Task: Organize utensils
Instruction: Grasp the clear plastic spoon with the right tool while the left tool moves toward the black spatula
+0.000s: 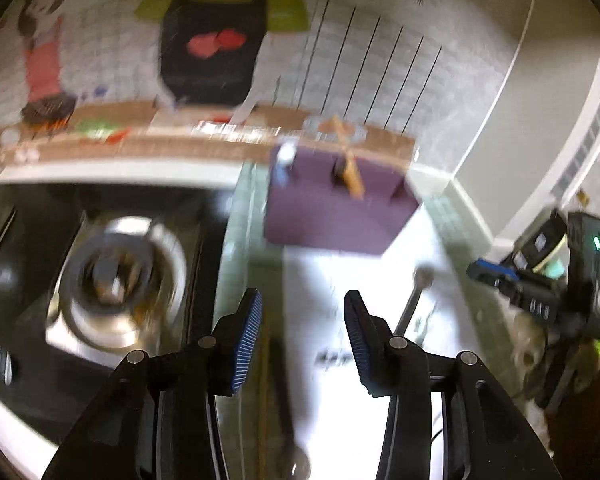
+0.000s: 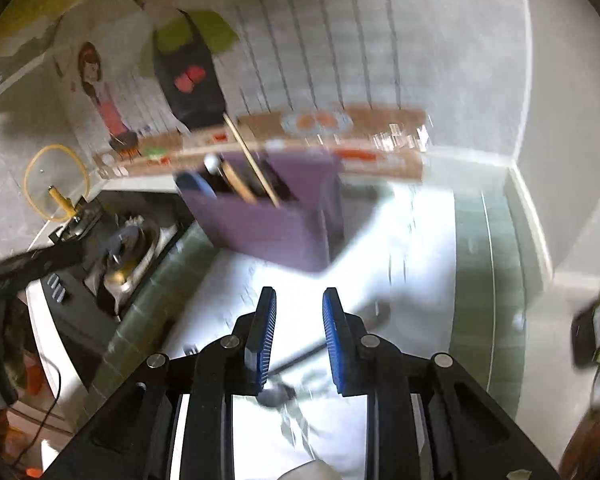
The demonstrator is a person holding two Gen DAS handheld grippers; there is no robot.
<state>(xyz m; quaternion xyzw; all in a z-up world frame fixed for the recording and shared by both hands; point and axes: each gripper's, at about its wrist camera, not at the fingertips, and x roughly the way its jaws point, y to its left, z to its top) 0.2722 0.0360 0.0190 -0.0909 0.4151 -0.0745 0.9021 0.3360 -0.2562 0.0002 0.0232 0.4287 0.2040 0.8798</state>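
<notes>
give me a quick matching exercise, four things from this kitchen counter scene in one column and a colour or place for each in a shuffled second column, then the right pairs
Things:
1. utensil holder
2. wooden utensil
3. metal spoon
4. pot lid

Colour or place:
A. yellow-rimmed, propped by the wall behind the stove
B. lying flat on the white counter
C. purple box near the back wall
D. standing in a slot of the holder

Pairs: 1-C, 2-D, 3-B, 4-A
</notes>
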